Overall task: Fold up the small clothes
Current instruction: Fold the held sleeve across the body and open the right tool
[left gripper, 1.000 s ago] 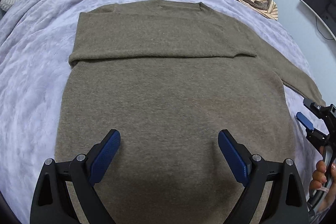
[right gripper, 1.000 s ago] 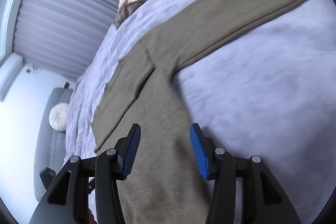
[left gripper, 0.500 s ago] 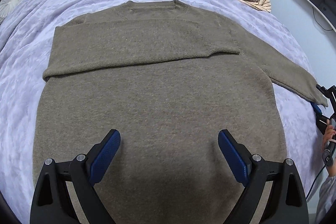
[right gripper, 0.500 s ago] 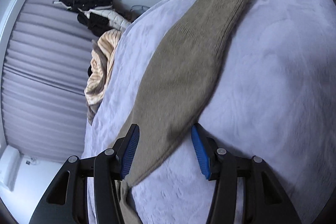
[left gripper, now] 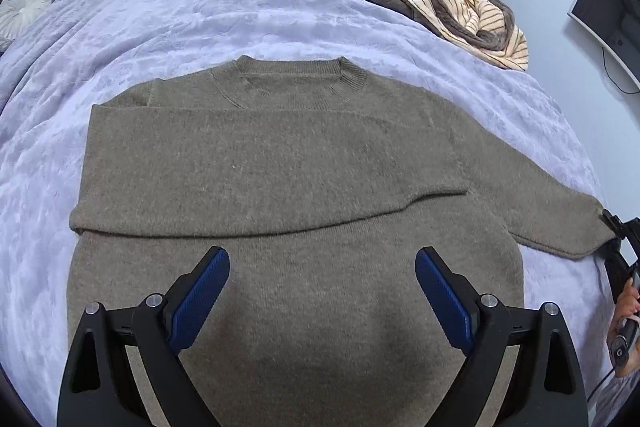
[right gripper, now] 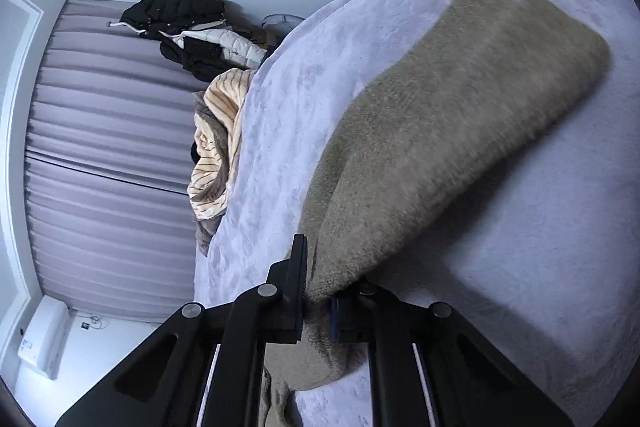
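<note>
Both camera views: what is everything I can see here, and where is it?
Olive-brown knitted sweater: one, flat on the bed, one sleeve folded across the chest, the other sleeve stretched out to the side.
Lavender plush bedspread: one, covering the bed.
Striped cream and brown clothes pile: one heap, far corner of the bed.
Black and white puffer jackets: hanging by the grey curtains.
Round white cushion: one, on a grey seat at the far side.
Dark monitor: one, on the wall.
Left gripper: black with blue pads, open above the sweater.
Right gripper: shut on the outstretched sleeve's cuff.
</note>
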A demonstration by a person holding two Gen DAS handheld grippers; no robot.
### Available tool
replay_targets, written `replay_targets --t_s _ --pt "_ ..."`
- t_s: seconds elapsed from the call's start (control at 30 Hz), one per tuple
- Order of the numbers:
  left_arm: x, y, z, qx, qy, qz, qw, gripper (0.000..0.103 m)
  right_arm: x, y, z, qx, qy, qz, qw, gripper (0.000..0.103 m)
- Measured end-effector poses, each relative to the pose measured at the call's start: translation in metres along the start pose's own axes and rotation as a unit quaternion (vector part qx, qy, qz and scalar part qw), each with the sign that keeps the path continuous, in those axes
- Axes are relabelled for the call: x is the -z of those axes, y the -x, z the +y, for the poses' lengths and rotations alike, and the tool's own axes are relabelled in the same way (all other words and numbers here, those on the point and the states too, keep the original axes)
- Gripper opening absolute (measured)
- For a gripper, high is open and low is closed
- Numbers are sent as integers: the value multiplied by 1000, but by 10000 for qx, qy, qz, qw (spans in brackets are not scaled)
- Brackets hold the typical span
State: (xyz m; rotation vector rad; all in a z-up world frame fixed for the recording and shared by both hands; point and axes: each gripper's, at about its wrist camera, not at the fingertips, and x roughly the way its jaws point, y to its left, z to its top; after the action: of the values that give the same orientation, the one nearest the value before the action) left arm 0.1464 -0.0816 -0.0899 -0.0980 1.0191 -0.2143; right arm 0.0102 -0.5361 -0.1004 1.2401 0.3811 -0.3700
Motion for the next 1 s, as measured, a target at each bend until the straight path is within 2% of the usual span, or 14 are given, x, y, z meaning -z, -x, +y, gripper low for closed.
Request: replay_targets --t_s 0.17,0.33,0.4,0.5,0.57,0.7,0.8,0.9,0.97,1.0 --pt "-16 -7 25 -25 258 -108 9996 94 18 -20 47 -592 508 357 9963 10" --pt "-24 -11 52 -56 387 -202 9990 94 68 -62 124 -984 1518 916 9792 10" --pt "-26 -11 65 -58 449 -252 9987 94 102 -89 160 -1076 2063 1251 9645 10" --pt "-28 -11 88 -76 576 -312 9978 94 159 -123 194 -1150 2697 1761 9397 10" --pt "-29 -10 106 -145 714 -339 9968 94 206 -148 210 -1142 3105 2174 9183 10" --pt "-27 -11 141 -172 1066 -351 9935 94 289 -189 216 -941 3739 2913 8755 10" --pt "-24 -14 160 -151 1204 -344 9920 94 334 -221 202 -506 3976 3331 8535 11" --pt "-21 -17 169 25 1209 -358 9920 94 346 -235 178 26 3766 3601 8535 14" --pt "-20 -20 169 198 1157 -373 9924 94 340 -230 165 37 3394 3665 8663 20" --pt "-21 -23 169 304 1150 -372 9922 94 333 -225 160 -48 3174 3595 8775 33"
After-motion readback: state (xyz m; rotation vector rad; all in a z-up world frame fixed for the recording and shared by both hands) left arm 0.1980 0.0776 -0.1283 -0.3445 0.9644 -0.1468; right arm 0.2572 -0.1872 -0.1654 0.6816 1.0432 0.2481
